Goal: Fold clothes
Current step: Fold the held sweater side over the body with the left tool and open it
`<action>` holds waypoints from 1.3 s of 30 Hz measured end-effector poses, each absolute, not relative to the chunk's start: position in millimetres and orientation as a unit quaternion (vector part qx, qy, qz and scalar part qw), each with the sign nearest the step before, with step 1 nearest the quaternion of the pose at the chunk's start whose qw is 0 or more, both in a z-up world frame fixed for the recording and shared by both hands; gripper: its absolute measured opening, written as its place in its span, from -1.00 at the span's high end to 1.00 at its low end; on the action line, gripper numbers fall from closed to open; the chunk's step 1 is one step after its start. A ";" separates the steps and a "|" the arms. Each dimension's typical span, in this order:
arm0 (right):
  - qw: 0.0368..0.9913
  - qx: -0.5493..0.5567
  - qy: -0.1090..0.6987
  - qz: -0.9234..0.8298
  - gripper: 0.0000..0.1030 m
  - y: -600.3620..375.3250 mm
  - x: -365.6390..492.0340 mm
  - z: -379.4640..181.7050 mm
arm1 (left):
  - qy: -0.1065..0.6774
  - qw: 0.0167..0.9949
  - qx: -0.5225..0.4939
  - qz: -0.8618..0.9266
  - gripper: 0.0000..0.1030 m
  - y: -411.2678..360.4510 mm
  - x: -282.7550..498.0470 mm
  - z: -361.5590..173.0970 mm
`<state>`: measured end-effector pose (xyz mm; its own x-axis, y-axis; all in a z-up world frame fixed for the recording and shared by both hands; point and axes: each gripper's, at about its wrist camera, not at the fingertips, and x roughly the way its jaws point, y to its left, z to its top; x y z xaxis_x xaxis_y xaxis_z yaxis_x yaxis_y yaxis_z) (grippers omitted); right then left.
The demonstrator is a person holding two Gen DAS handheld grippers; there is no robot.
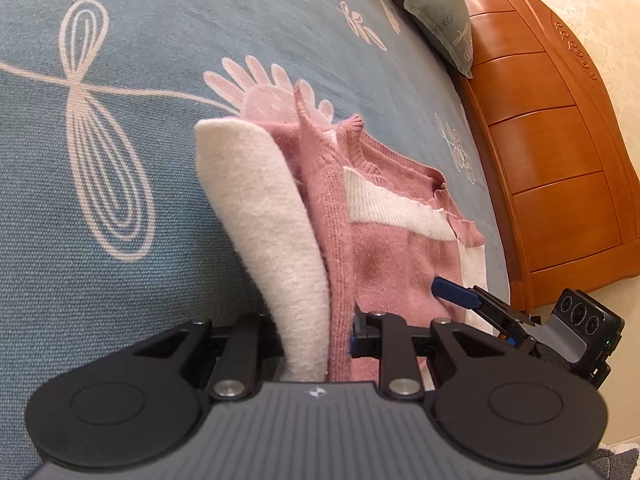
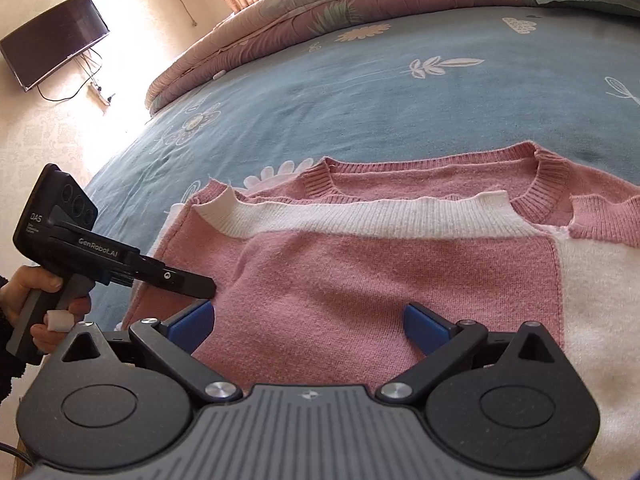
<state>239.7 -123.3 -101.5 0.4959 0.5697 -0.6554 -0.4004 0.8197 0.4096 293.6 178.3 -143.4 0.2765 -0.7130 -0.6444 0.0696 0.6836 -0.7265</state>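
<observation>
Pink-and-white knit sweater point(image 2: 392, 264) lies crosswise on bed point(image 2: 360, 92); left hand-held gripper point(image 1: 316, 336) pinches its lifted left edge, right hand-held gripper point(image 2: 308, 324) spread over the middle.

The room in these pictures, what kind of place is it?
Most likely a home bedroom. A blue flower-print bedspread covers a wide bed, with a folded quilt and a pillow at its far side, a carved wooden headboard behind, and a flat television on the wall.
</observation>
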 end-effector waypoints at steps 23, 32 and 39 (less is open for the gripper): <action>0.897 0.079 0.383 0.208 -1.00 -198.8 185.2 -80.3 | 0.531 0.770 -0.271 -0.226 0.62 157.9 280.1 -89.7; 0.902 0.092 0.366 0.207 -1.00 -222.9 163.8 -78.1 | 0.500 0.780 -0.267 -0.265 0.62 122.1 270.0 -30.5; 0.909 0.106 0.350 0.199 -1.00 -245.4 152.0 -74.0 | 0.490 0.781 -0.265 -0.282 0.62 74.9 272.3 -3.7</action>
<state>152.0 -245.4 -74.0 0.6759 0.4359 -0.5943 -0.2881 0.8985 0.3313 272.3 74.9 -3.7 0.3611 -0.6995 -0.6166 0.1808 0.7012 -0.6896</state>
